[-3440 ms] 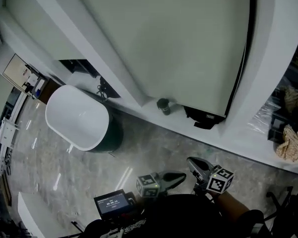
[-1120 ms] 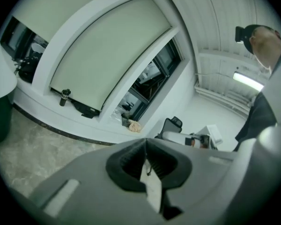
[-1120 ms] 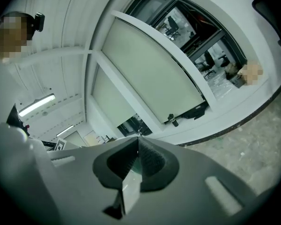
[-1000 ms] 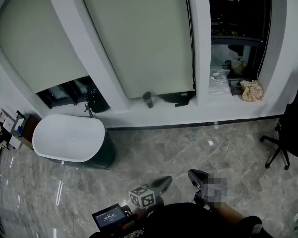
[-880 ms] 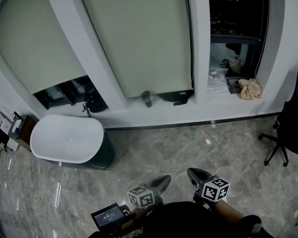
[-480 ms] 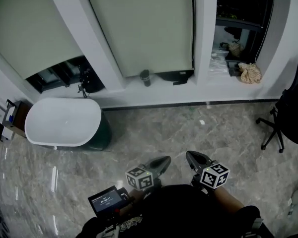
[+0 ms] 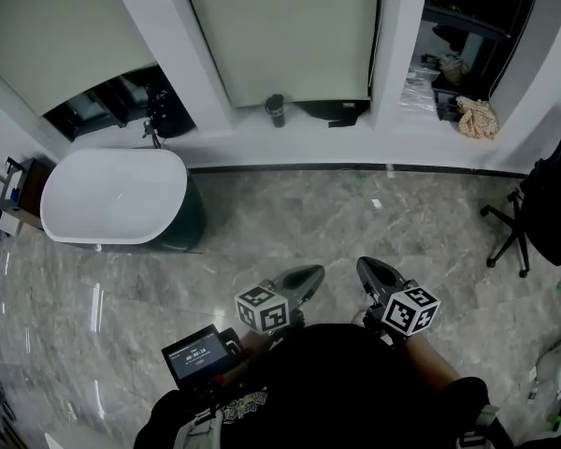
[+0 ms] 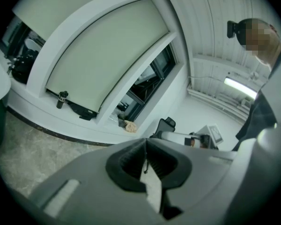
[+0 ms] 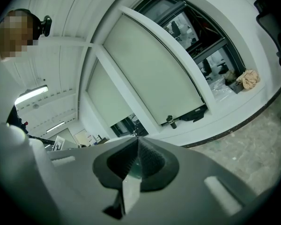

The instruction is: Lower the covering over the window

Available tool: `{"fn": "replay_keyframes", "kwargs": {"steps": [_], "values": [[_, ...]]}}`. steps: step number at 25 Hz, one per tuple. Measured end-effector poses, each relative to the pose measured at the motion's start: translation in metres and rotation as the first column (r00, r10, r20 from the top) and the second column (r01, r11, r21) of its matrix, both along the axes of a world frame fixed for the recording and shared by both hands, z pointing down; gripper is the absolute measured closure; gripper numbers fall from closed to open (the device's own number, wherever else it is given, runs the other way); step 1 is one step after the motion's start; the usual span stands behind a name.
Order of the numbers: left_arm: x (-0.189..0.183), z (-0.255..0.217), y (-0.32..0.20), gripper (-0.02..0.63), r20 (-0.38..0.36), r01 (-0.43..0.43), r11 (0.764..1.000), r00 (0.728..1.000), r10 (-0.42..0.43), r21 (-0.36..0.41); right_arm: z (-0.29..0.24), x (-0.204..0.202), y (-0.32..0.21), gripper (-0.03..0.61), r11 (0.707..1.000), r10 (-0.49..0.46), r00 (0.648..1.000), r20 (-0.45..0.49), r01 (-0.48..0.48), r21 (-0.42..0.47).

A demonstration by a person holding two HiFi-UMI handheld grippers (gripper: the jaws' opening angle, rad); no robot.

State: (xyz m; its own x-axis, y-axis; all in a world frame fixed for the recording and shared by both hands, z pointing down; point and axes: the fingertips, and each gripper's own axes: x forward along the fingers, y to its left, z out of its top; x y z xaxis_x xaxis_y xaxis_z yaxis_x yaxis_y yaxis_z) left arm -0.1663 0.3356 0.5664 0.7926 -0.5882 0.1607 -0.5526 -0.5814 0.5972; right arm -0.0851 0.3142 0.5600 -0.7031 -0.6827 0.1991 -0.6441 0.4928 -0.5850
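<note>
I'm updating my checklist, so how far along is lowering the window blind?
Done: the middle blind hangs almost to the sill. In hand: nothing; the left gripper and right gripper are shut, empty, well back from the windows. Possibly left: the left blind stops above a dark gap, and the right window is uncovered.

Grey marbled floor (image 7: 355, 227), filling the near and middle ground. At left stands a white oval tub (image 7: 112, 195) on a dark base; at far right, a black swivel chair (image 7: 542, 218); a small pale scrap (image 7: 376, 204) lies between them. Along the far wall runs a white ledge (image 7: 262, 143). It bears an upright dark cup (image 7: 275, 110), a flat black object (image 7: 332, 113) just right of it, and, farther right, a crumpled beige cloth (image 7: 475, 118).
</note>
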Motion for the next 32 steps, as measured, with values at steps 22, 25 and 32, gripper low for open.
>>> {"fn": "replay_keyframes", "kwargs": {"steps": [22, 25, 32], "values": [[0.012, 0.005, -0.006, 0.612, 0.002, -0.004, 1.0, 1.0, 0.004, -0.011, 0.001, 0.006, -0.004, 0.571, 1.0, -0.023, 1.0, -0.02, 0.023, 0.013], [0.014, 0.006, -0.004, 0.612, 0.0, -0.008, 1.0, 1.0, 0.008, -0.011, 0.001, 0.008, -0.002, 0.571, 1.0, -0.02, 1.0, -0.023, 0.02, 0.013], [0.014, 0.003, -0.002, 0.612, -0.004, -0.007, 1.0, 1.0, 0.007, -0.01, -0.001, 0.008, 0.001, 0.571, 1.0, -0.02, 0.999, -0.032, 0.021, 0.019]]}}
